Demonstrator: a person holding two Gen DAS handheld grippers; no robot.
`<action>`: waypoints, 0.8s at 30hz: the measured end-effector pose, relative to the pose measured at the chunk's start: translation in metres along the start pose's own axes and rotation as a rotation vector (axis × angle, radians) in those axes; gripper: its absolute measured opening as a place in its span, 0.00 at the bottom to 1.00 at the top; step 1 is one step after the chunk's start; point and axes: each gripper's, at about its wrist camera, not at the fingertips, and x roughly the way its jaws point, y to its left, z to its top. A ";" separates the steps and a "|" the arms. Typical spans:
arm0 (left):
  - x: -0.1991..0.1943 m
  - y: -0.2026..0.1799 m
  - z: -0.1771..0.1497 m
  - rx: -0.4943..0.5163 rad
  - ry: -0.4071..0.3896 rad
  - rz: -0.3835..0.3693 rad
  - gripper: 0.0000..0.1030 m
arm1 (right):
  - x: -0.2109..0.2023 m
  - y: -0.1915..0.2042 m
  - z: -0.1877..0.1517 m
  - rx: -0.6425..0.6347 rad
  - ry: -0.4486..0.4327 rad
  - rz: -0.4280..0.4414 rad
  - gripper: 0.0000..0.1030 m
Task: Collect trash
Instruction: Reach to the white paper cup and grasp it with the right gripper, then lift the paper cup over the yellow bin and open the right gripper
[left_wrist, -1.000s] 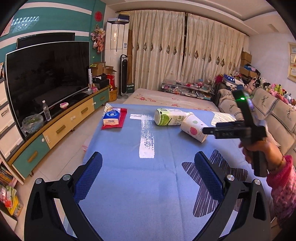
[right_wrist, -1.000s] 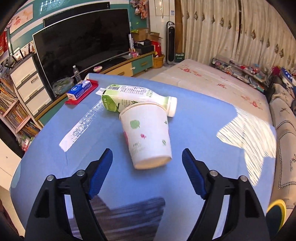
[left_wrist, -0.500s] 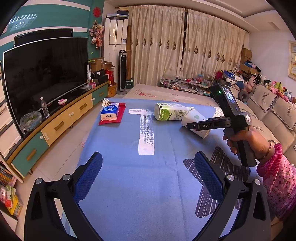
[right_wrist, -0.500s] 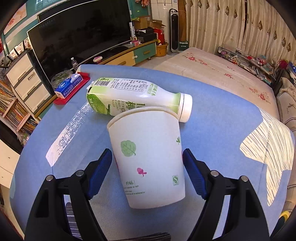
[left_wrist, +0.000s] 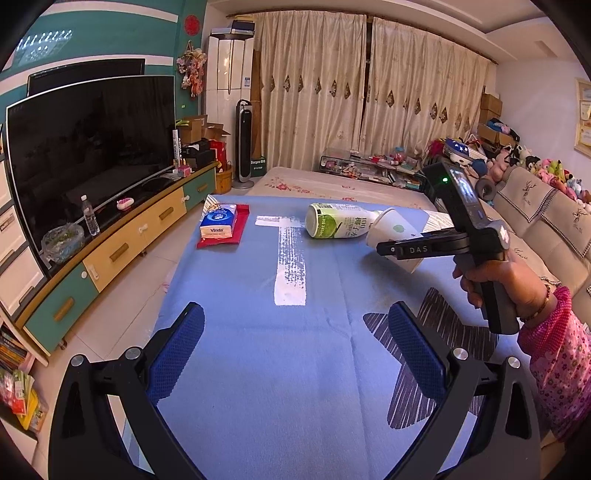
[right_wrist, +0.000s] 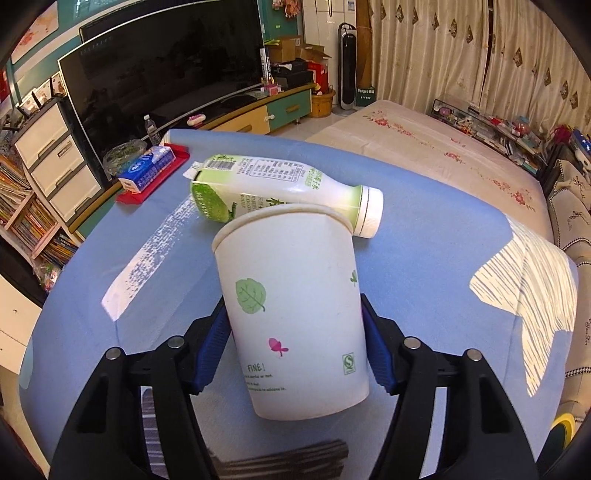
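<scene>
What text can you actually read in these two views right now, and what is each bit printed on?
"FINE!" on the paper cup.
"Vinda" on the tissue pack.
"DAS" on the right gripper.
Bottle: nutrition table and green characters, too small to read.
Fine print under "FINE!" on the cup: blurred.
Label on the tower fan base: unreadable.

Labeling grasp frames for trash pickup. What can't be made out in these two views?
- Right wrist view: whether the right gripper pads press the paper cup; the cup wall hides their faces. The jaws have just been closing, cup between them.
- Both views: cup's inside, since its mouth faces away.
- Left wrist view: the cup's lower side, crossed by the gripper's arm.
- Right wrist view: bottle label print too small.
</scene>
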 end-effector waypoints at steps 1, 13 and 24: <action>-0.001 -0.001 0.000 0.001 -0.002 -0.001 0.95 | -0.007 0.000 -0.003 0.004 -0.010 0.001 0.61; -0.022 -0.020 -0.004 0.030 -0.033 -0.039 0.95 | -0.114 -0.031 -0.073 0.077 -0.135 -0.048 0.61; -0.022 -0.056 -0.004 0.074 -0.017 -0.091 0.95 | -0.182 -0.155 -0.178 0.332 -0.139 -0.250 0.61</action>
